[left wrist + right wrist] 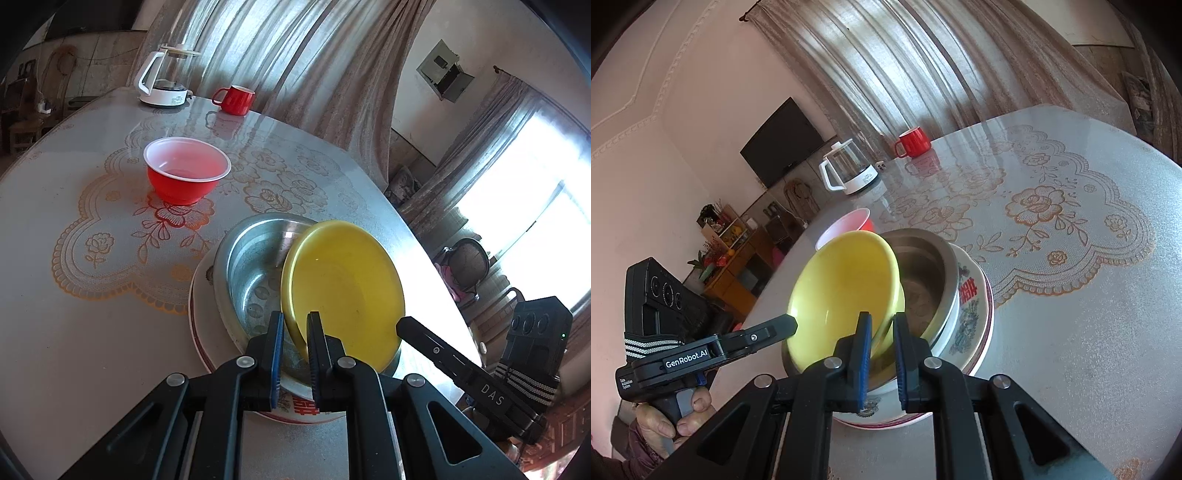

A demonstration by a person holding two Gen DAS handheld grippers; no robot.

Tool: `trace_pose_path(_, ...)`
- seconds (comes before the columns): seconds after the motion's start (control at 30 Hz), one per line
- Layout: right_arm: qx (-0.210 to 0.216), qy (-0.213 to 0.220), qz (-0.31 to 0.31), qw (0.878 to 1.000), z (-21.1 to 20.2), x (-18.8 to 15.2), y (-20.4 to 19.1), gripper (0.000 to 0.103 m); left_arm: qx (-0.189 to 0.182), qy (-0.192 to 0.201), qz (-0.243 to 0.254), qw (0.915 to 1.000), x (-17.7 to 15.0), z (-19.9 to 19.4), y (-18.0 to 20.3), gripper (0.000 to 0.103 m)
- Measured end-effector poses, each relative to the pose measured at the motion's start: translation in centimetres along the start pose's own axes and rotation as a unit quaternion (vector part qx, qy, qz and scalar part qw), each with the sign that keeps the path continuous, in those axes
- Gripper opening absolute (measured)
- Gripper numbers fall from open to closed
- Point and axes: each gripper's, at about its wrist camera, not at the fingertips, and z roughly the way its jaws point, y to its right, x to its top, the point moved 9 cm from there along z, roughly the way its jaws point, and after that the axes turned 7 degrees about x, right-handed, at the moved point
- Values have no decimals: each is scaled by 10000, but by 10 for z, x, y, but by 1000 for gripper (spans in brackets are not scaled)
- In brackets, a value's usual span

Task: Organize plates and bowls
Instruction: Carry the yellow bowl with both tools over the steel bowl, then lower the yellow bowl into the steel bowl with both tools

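The yellow plate (343, 288) stands tilted on edge inside the steel bowl (251, 266), its hollow face turned toward 3 o'clock in the left wrist view and its rim running from 11 o'clock at the top down to 6 o'clock at the bottom. The steel bowl sits upright in a white patterned bowl (199, 317), which rests on the bench (74, 332).

The left hand-held gripper (295, 325) has its blue pads narrowed around the plate's lower rim; whether they actually press it cannot be told. In the right wrist view the right hand-held gripper (881, 325) also straddles the rim of the yellow plate (842, 288) with a narrow gap, the edge passing between its fingers, the left one visible at 9 o'clock with a hand (672, 424) on its grip. There the steel bowl (927, 273) and the white patterned bowl (971, 310) show at 3 o'clock of the plate.

A red bowl (186, 170) with a white inside stands upright, well apart at 11 o'clock of the stack in the left view. Farther off at 12 o'clock are a red mug (234, 99) and a glass kettle (164, 75), near the curtain (295, 55).
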Motion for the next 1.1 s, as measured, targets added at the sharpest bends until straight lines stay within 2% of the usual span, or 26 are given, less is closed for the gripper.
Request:
trace_pose_path(0.43,-513,-196,-170,9983,14,-1,1,11,116,-114,-17,9999,-2,6,-6,12)
trace_pose_path(1.1,-544,-228,-211,9980,14,-3,-2,15,28,-70,-123,9999,-2,6,-8,12)
